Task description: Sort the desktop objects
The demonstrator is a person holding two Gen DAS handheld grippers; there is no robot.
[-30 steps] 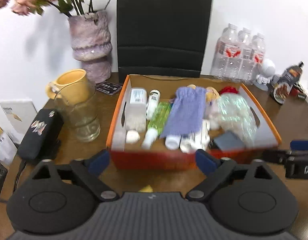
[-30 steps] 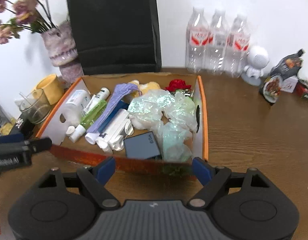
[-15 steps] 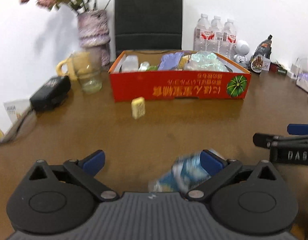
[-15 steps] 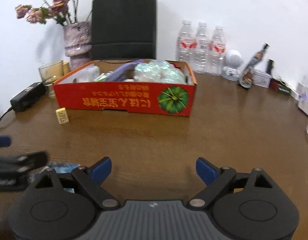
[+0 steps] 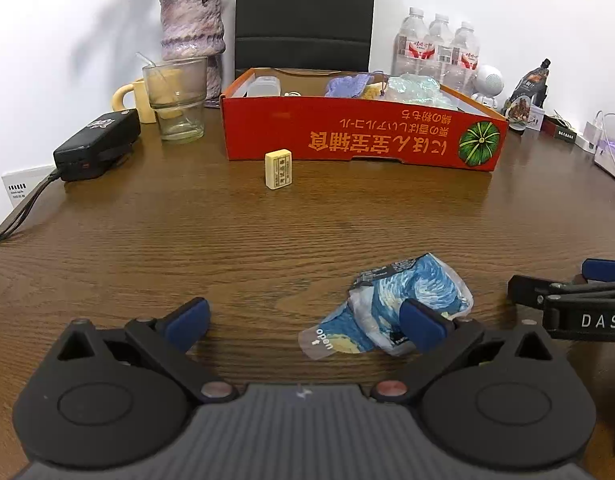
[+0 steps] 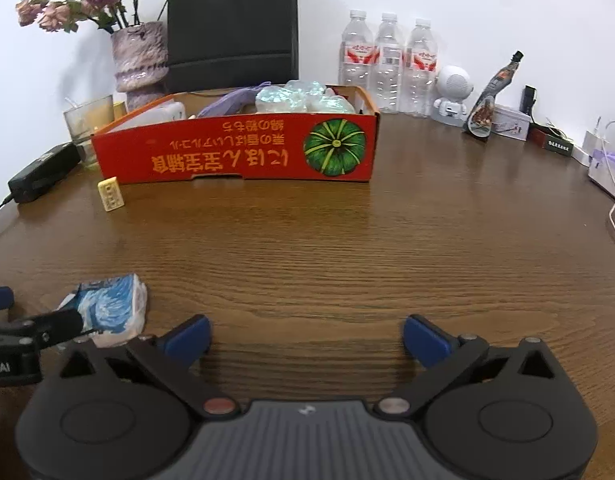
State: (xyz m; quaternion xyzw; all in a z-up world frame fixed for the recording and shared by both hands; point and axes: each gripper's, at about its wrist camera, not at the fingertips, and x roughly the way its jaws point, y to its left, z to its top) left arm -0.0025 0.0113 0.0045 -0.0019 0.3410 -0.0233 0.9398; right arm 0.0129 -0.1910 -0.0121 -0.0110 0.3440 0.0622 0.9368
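Note:
A red cardboard box (image 5: 363, 136) with a pumpkin picture holds bottles, a purple cloth and crinkled plastic bags at the back of the wooden table; it also shows in the right wrist view (image 6: 235, 152). A blue-and-white tissue pack (image 5: 403, 304) lies on the table by my left gripper's right finger. My left gripper (image 5: 305, 320) is open, low over the table, and holds nothing. A cream tile (image 5: 278, 169) stands in front of the box. My right gripper (image 6: 305, 338) is open and empty, with the pack (image 6: 111, 304) to its left.
A glass cup (image 5: 177, 100), a yellow mug (image 5: 135, 100), a vase (image 5: 191, 36) and a black power brick (image 5: 97, 146) stand at the left. Water bottles (image 6: 387, 64), a white figure (image 6: 451, 94) and small items line the back right. A black bag (image 6: 231, 28) stands behind the box.
Both grippers have pulled back from above the box and dropped low over the near table. The tissue pack has come into view beside my left gripper.

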